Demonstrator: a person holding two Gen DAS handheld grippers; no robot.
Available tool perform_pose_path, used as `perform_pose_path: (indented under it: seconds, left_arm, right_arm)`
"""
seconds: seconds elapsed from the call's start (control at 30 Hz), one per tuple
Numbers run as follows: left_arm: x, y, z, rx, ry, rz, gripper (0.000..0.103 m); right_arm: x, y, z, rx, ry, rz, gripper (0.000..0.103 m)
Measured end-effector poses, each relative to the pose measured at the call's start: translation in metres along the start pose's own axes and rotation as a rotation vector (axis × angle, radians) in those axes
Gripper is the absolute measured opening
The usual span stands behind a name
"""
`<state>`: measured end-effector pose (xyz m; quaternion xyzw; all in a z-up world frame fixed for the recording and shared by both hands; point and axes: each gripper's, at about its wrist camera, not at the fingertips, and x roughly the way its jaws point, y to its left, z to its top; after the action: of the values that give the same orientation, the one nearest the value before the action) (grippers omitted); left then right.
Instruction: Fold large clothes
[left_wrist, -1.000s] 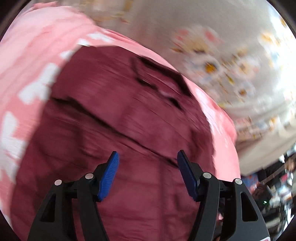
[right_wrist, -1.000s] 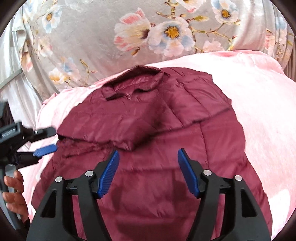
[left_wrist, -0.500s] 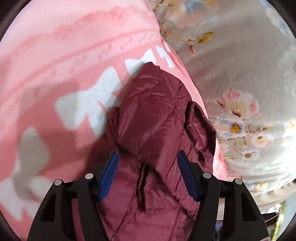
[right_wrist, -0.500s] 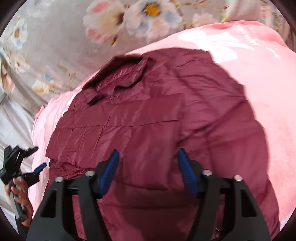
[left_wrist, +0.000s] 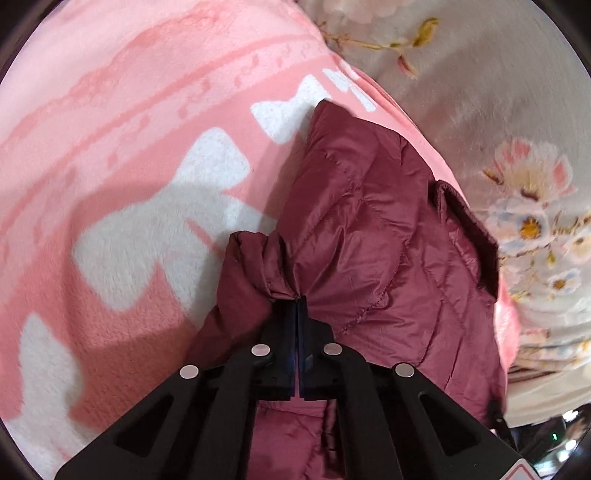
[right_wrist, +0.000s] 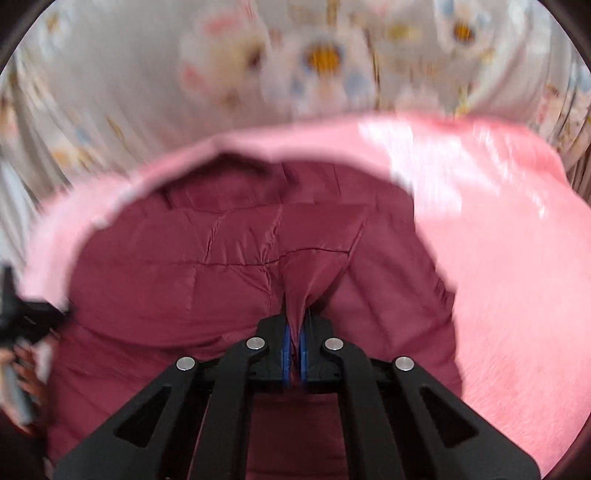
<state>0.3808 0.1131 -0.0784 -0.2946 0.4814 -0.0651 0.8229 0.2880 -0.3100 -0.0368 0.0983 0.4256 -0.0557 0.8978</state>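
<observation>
- Your left gripper (left_wrist: 297, 301) is clamped on a bunched fold of the maroon quilted jacket (left_wrist: 369, 236), jaws pressed together with only a thin pinch of fabric at the tips.
- In your left wrist view, the pink blanket (left_wrist: 147, 155) with white bow shapes fills everything from 7 o'clock round to 12 o'clock, and the jacket lies on it, running from the centre out toward 1 o'clock and down to 5 o'clock.
- The jacket's collar (left_wrist: 465, 229) stands up at 3 o'clock, close to the blanket's edge, with the grey floral cloth (left_wrist: 517, 110) beyond it from 1 to 4 o'clock.
- Your right gripper (right_wrist: 294, 325) is closed on a raised ridge of the jacket, a tent of fabric pulled up between the blue pads (right_wrist: 285, 350).
- In the blurred right wrist view, the jacket spreads from 9 o'clock across the centre, the blanket curving round it from 10 to 4 o'clock.
- Your left gripper shows dimly at 8 o'clock there.
</observation>
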Motion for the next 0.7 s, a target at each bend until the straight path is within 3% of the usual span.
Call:
perform_pose_path:
  seconds: [0.1,0.27,0.4,0.43,0.5,0.6,0.7]
  left_arm:
    - [-0.001,-0.006,-0.004,0.065,-0.029,0.049,0.000]
    - [-0.015,-0.027,-0.011,0.184,-0.078,0.164,0.001]
    - [-0.056,-0.055,-0.015,0.288,-0.179,0.184,0.003]
    - [-0.066,-0.067,-0.015,0.317,-0.209,0.181,0.003]
    - [-0.074,-0.091,-0.014,0.357,-0.234,0.151,0.004]
    - [-0.063,-0.126,-0.013,0.402,-0.194,0.093,0.009]
    - [-0.030,-0.149,-0.020,0.455,-0.124,0.092,0.009]
  right_arm:
    - [0.018,0.006,-0.014,-0.040,0.027,-0.028,0.002]
    - [0.002,0.009,-0.010,-0.082,0.028,-0.054,0.007]
    - [-0.046,0.004,0.014,-0.034,-0.093,-0.041,0.016]
    - [-0.056,0.004,0.020,-0.010,-0.123,-0.021,0.021]
    - [-0.063,0.009,0.032,0.025,-0.150,0.041,0.023]
    - [-0.052,0.031,0.047,0.028,-0.127,0.129,0.023]
    - [-0.023,0.057,0.045,-0.011,-0.046,0.163,0.023]
